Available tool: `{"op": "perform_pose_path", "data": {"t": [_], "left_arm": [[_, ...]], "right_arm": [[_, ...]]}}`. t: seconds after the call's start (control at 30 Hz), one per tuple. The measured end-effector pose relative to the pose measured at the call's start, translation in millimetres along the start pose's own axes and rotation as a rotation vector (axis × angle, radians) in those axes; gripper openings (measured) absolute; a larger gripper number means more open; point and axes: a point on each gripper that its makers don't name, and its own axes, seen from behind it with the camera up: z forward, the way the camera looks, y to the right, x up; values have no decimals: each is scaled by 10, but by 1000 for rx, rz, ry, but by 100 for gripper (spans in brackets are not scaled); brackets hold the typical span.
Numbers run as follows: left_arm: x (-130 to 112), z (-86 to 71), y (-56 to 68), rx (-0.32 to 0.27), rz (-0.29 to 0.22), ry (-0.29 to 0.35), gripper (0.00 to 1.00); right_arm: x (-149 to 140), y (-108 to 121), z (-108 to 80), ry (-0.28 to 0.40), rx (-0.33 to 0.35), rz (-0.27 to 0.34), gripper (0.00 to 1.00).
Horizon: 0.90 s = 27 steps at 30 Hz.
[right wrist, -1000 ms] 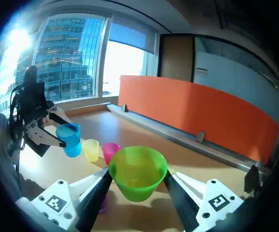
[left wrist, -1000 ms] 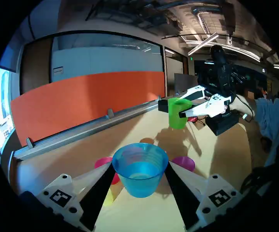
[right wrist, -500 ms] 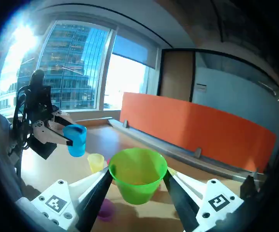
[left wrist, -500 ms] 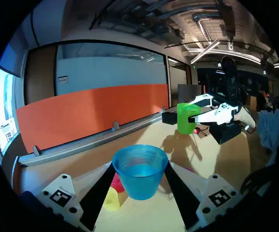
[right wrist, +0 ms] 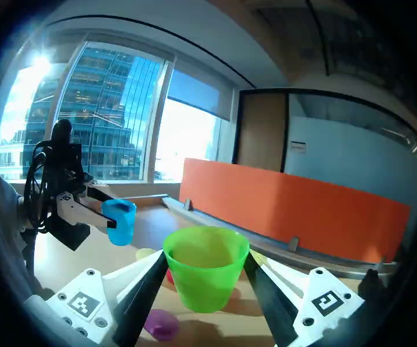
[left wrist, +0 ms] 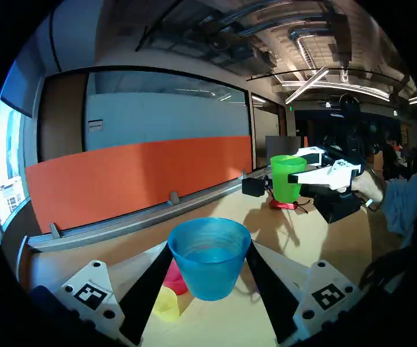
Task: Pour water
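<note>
- The left tool pinches the blue cup between its two fingers, one pressing on each side of the wall just under the rim.
- The blue cup is upright and held in the air above the counter; water lies in its lower part, with a level surface.
- In the left gripper view, a pink cup and a yellow cup stand on the counter below the left finger, close to each other.
- The right tool clamps the green cup the same way, a finger on each side, with the cup upright and off the counter (whether it holds anything I cannot tell).
- In the left gripper view the green cup hangs farther off to the right, raised above the counter; a hand grips the right tool from behind, a pale sleeve beyond it, and the tool reaches out roughly level.
- In the right gripper view the blue cup is off to the left, well apart from the green cup and about level with its rim.
- A purple cup stands on the counter beneath the right tool's left finger.
- An orange panel runs along the counter's far edge.
</note>
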Motion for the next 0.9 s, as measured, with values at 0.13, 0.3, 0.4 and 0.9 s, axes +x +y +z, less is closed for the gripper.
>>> {"op": "perform_pose_path", "data": {"t": [0.13,0.3,0.4,0.9], "left_arm": [[77,-22,-5,1,-4,23,87],[134,-33,-8,0,-5,41,87],[166,-35,-20,3,1,48,87],[379,-103,-157,42,68,99,87]], "right_arm": [[23,-19,-6,12,-2,-1,92],[40,-40,14,26,3,17,92],[29,-37,32,29,7,28,92],[16,-180,159,44,53,55,91]]}}
